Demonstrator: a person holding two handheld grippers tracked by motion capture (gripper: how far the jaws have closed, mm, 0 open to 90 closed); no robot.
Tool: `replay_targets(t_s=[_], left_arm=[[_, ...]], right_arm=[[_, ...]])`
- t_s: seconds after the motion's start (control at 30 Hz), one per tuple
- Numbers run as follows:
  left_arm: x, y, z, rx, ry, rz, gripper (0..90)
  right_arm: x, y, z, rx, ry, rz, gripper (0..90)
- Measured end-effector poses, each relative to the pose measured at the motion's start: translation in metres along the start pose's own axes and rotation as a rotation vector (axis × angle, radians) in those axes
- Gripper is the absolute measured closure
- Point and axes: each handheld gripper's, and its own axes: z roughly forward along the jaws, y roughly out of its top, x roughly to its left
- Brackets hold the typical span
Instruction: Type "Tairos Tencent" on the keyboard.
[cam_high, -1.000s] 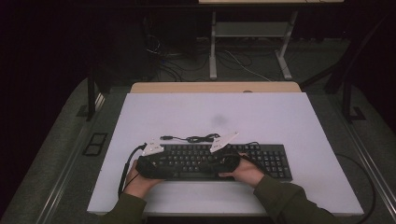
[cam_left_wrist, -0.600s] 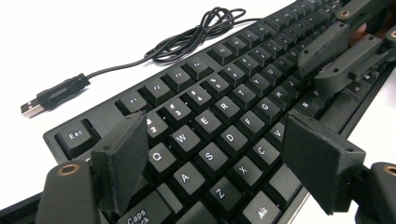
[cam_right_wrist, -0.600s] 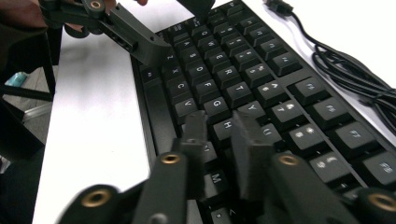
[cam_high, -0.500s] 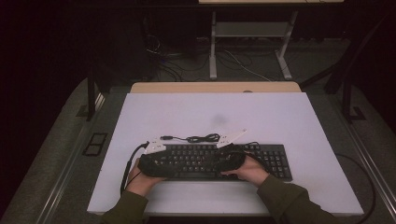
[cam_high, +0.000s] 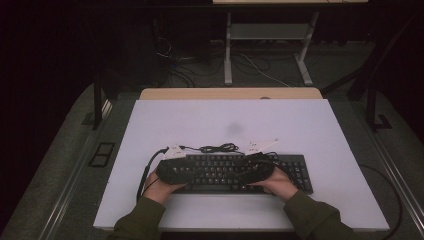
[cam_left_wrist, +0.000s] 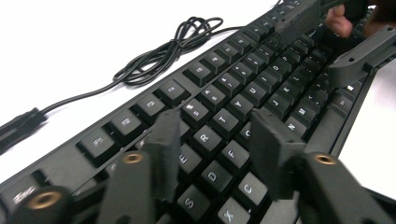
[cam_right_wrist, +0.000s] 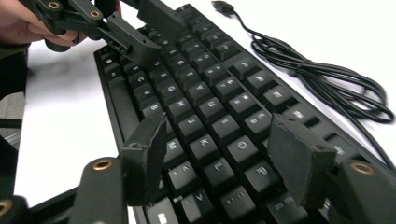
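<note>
A dim lab or test room: a white tabletop (cam_high: 300, 130) on grey carpet (cam_high: 65, 160), cables (cam_high: 260, 67) trailing under a bare desk frame (cam_high: 270, 35) behind (walls lost in darkness).

The keyboard (cam_high: 240, 172) lies on the counter (cam_high: 310, 125) in the lower middle of the high view, its length running left to right. Its coiled cable (cam_high: 216, 148) lies on the counter just behind it, toward the frame's centre. The left gripper (cam_high: 187, 170) sits over the keyboard's left end and the right gripper (cam_high: 250, 170) over its middle, both with fingers apart above the keys. The hands (cam_high: 160, 190) enter from the bottom edge.
</note>
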Motion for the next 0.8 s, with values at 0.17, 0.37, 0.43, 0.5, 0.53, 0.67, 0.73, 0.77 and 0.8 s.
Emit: replay_targets(t_s=[0.17,0.37,0.43,0.5,0.53,0.67,0.73,0.77,0.8], left_arm=[[0.001,0.005,0.006,0.0,-0.015,0.004,72.4],[0.002,0.01,0.013,0.023,-0.036,0.029,84.2],[0.001,0.011,0.015,0.03,-0.036,0.03,86.6],[0.0,0.012,0.017,0.033,-0.037,0.036,88.1],[0.0,0.012,0.018,0.031,-0.037,0.036,88.1],[-0.001,0.013,0.021,0.04,-0.044,0.04,88.2],[0.0,0.013,0.022,0.05,-0.044,0.05,88.3],[-0.001,0.013,0.023,0.05,-0.045,0.047,88.3],[-0.001,0.013,0.024,0.056,-0.045,0.053,88.3]], right_arm=[[-0.003,-0.005,-0.007,-0.013,-0.023,0.018,34.4],[-0.003,-0.01,-0.013,-0.02,-0.06,0.027,31.1],[-0.004,-0.011,-0.015,-0.023,-0.067,0.031,30.7],[-0.005,-0.011,-0.017,-0.021,-0.077,0.033,29.9],[-0.005,-0.012,-0.017,-0.021,-0.081,0.035,29.6],[-0.005,-0.012,-0.019,-0.022,-0.095,0.035,28.9],[-0.006,-0.013,-0.02,-0.021,-0.099,0.035,28.9],[-0.006,-0.013,-0.02,-0.021,-0.1,0.036,28.9],[-0.006,-0.013,-0.02,-0.02,-0.101,0.035,28.9]])
